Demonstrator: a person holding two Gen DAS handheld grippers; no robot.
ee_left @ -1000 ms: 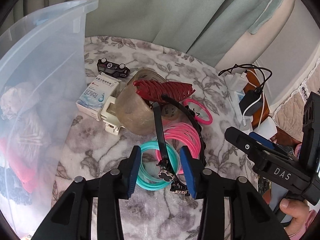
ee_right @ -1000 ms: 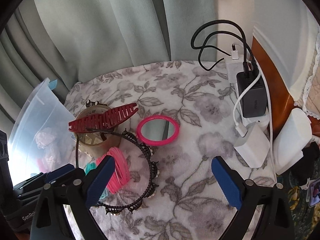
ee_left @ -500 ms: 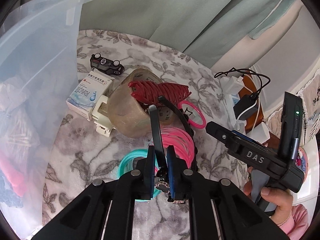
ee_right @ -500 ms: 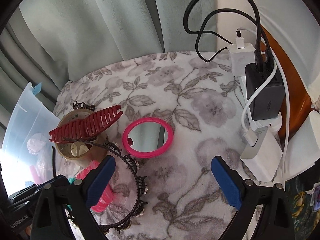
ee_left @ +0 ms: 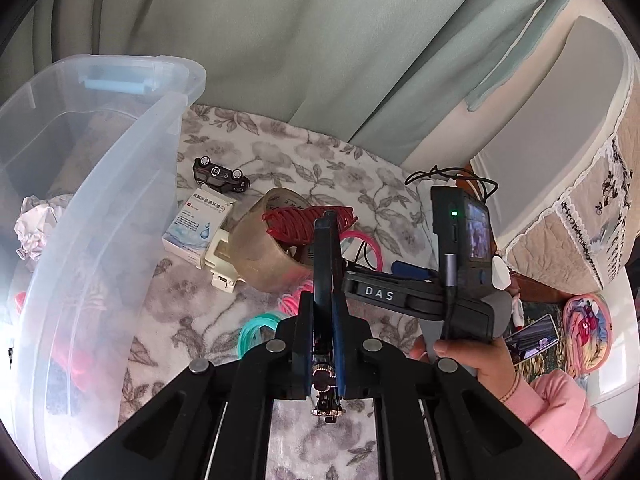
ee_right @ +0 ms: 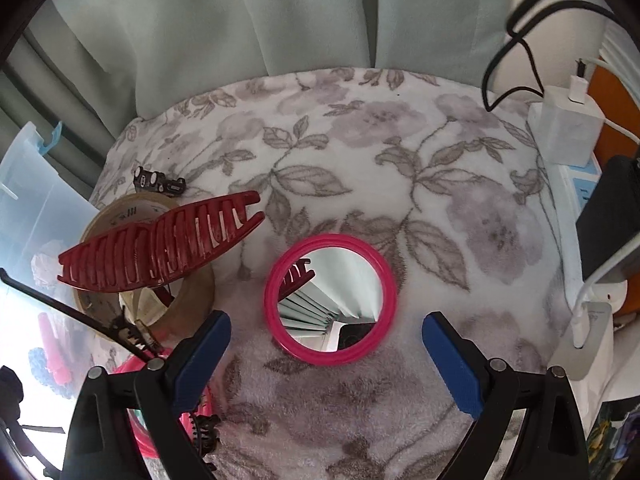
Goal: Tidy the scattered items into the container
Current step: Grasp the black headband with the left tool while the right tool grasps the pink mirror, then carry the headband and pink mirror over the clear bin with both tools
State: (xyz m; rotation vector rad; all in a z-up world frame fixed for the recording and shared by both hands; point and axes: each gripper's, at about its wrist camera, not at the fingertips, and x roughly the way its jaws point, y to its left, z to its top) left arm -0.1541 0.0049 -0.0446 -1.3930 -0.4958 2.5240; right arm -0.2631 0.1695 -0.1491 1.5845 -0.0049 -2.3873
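My left gripper (ee_left: 323, 312) is shut on a black studded headband (ee_left: 322, 264) and holds it above the floral cloth. The clear plastic container (ee_left: 100, 216) stands at the left with crumpled items inside. My right gripper (ee_right: 326, 352) is open, low over the cloth, its blue pads either side of a round pink-rimmed mirror (ee_right: 331, 300). A red claw hair clip (ee_right: 160, 244) rests on a brown tape roll (ee_right: 184, 300). The headband's black arc (ee_right: 72, 312) crosses the left of the right wrist view.
A toy car (ee_left: 220, 174), a white-blue medicine box (ee_left: 196, 224) and a white plastic part (ee_left: 222, 258) lie by the container. Pink rings (ee_left: 294, 300) and teal rings (ee_left: 256, 330) lie on the cloth. Chargers and cables (ee_right: 568, 128) sit at the right edge.
My left gripper closed on the headband and lifted it off the cloth. My right gripper moved forward and down until the pink mirror sits between its pads.
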